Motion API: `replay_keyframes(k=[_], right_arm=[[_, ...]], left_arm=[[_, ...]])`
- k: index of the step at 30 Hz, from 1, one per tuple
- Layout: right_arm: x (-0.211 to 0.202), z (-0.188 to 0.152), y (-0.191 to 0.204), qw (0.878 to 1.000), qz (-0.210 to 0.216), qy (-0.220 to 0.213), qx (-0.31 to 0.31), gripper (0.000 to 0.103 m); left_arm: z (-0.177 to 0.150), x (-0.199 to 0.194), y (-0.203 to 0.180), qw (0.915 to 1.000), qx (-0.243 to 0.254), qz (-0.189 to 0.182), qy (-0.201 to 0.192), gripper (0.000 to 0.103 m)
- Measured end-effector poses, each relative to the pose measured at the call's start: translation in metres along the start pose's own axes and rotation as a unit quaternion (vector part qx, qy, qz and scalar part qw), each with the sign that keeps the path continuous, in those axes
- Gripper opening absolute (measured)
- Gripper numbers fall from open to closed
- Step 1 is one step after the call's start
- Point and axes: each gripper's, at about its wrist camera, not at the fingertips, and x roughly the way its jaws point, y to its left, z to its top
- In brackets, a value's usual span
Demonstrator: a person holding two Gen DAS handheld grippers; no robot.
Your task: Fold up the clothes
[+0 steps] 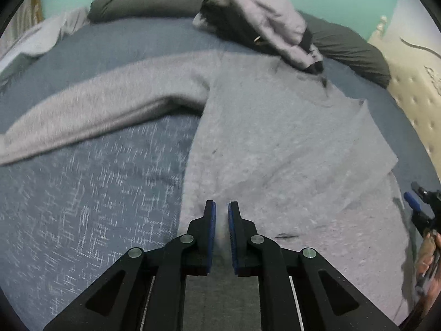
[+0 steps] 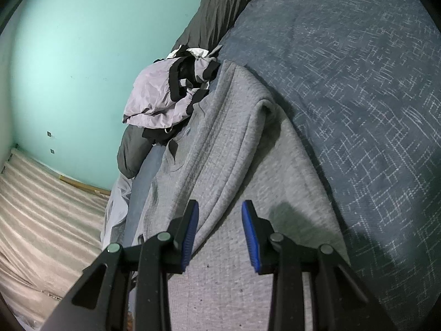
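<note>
The grey sweater (image 1: 275, 138) is lying flat on the bed, knit texture, body spread out pretty smooth with a few wrinkles. One long sleeve (image 1: 96, 115) sticks straight out to the side. The other side is already folded in over the body (image 2: 234, 149). Up by its collar there's a crumpled pile of lilac-and-black clothes (image 1: 261, 19), touching it.
</note>
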Motion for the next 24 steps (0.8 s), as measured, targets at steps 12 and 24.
replay_keyframes(k=[12, 24], right_arm=[[0.018, -0.004, 0.009, 0.999, -0.023, 0.021, -0.034, 0.032], [0.028, 0.000, 0.000, 0.998, -0.030, 0.032, -0.035, 0.032]], left_arm=[[0.027, 0.041, -0.038, 0.9975, 0.032, -0.061, 0.013, 0.029], [0.049, 0.089, -0.063, 0.9880, 0.125, -0.066, 0.063, 0.032]])
